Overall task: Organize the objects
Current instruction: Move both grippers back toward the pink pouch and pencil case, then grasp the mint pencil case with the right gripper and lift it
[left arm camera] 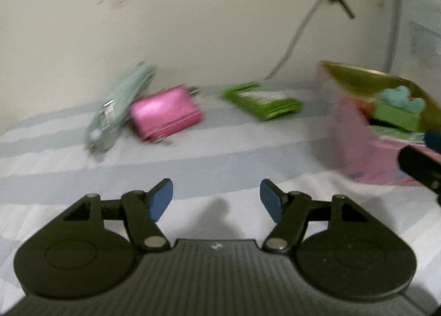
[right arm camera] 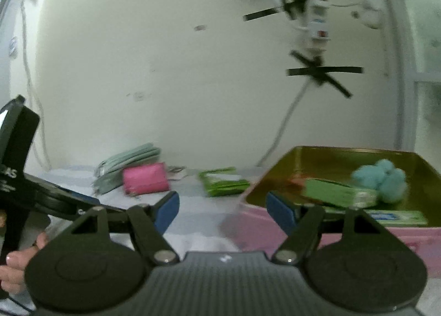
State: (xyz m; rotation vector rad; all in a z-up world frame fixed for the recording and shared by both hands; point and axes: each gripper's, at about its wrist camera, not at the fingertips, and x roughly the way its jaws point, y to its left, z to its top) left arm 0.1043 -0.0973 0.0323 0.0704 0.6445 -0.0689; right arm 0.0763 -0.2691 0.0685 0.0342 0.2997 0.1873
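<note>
A pink tin box (left arm camera: pixel 358 145) with a gold inside stands at the right of the striped bed sheet (left arm camera: pixel 193 167); it also shows in the right wrist view (right arm camera: pixel 344 158). Inside it lie a green box (right arm camera: pixel 339 192) and a teal fluffy thing (right arm camera: pixel 383 181). By the wall lie a pale green pouch (left arm camera: pixel 118 106), a pink purse (left arm camera: pixel 165 113) and a green packet (left arm camera: pixel 261 99). My left gripper (left arm camera: pixel 216 200) is open and empty, low over the sheet. My right gripper (right arm camera: pixel 222 211) is open and empty at the box's near left corner.
A wall closes the far side right behind the objects. A white cable (right arm camera: pixel 284 128) and a power strip (right arm camera: pixel 314 21) taped with black strips hang on it. A window frame (right arm camera: pixel 405 67) stands at the right. The left gripper's body (right arm camera: pixel 24 178) is at the right view's left edge.
</note>
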